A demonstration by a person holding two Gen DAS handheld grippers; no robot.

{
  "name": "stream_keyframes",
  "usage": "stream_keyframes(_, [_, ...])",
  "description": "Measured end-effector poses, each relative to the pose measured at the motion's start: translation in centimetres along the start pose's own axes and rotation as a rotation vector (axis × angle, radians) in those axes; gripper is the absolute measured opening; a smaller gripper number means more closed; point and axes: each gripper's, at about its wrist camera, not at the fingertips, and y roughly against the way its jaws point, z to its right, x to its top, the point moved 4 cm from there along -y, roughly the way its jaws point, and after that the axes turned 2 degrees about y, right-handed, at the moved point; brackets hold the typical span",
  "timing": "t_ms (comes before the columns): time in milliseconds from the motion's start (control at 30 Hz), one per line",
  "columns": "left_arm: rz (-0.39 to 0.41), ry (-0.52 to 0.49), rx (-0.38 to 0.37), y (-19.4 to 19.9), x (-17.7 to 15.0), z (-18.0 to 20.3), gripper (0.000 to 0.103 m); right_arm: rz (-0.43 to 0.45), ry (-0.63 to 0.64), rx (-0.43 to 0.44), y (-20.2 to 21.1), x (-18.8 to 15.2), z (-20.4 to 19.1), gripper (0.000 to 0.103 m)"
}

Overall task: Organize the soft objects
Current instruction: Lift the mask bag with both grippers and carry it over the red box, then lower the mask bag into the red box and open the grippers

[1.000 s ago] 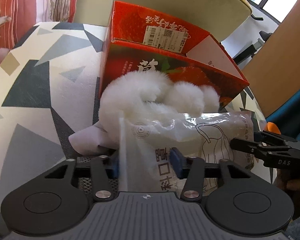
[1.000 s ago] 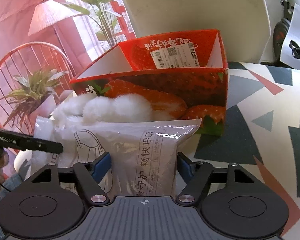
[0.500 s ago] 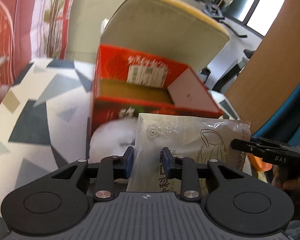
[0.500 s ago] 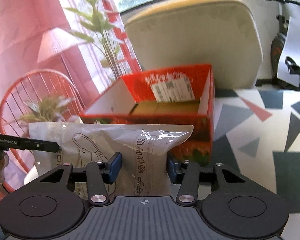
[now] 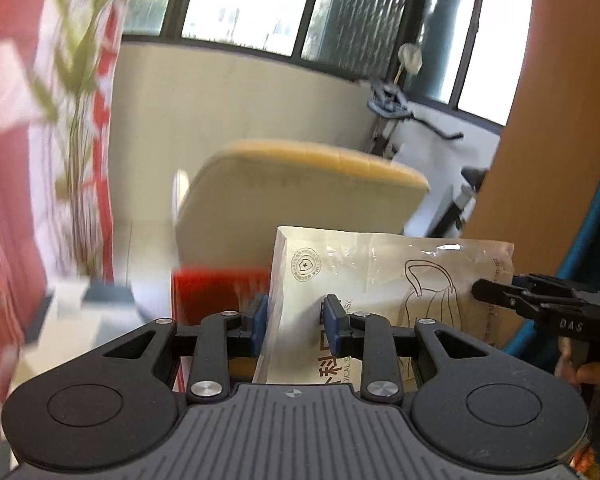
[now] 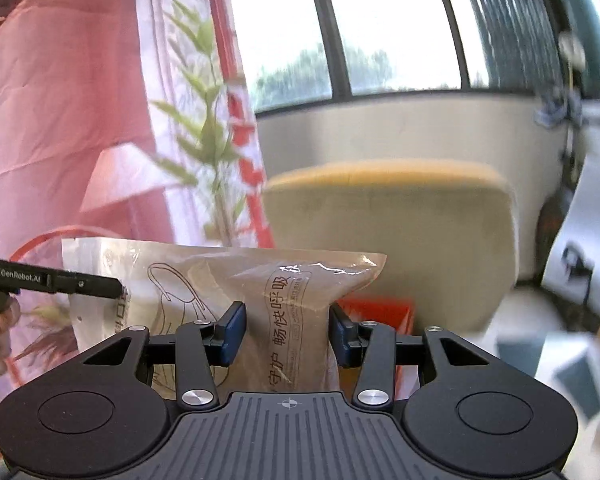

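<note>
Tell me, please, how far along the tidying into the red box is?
Nothing visibly packed yet. In hand: the left gripper and right gripper both pinch the mask packet, raised in front of the red box. Left: lowering it into the box.

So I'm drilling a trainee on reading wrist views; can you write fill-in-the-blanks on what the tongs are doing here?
1. Both tongs grip one clear packet of face ____.
2. The left tongs pinch the packet near its ____ end in that view.
3. Below the packet, past the right tongs, sits a ____ box.

Missing words: masks; left; red
</note>
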Motion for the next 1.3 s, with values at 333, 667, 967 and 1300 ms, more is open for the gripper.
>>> stream_keyframes(333, [-0.106, -0.033, 0.109, -11.9, 0.7, -2.0, 0.032, -0.086, 0.031, -0.107, -11.7, 1.7, 4.1, 0.037])
stream_keyframes(667, [-0.278, -0.054, 0.105, -16.3, -2.9, -5.6, 0.032, -0.33, -0.01, -0.101, -18.1, -2.7, 5.1, 0.033])
stream_keyframes(967, [-0.262, -0.005, 0.098, -16.2, -2.3, -9.4, 0.032, -0.423, 0.04, -0.169, -22.6, -4.3, 3.9, 0.03])
stream_keyframes(1300, [-0.28, -0.087, 0.02, -16.7, -2.7, -5.7, 0.031, -0.582, -0.039, -0.312, -27.6, -6.6, 4.5, 0.019])
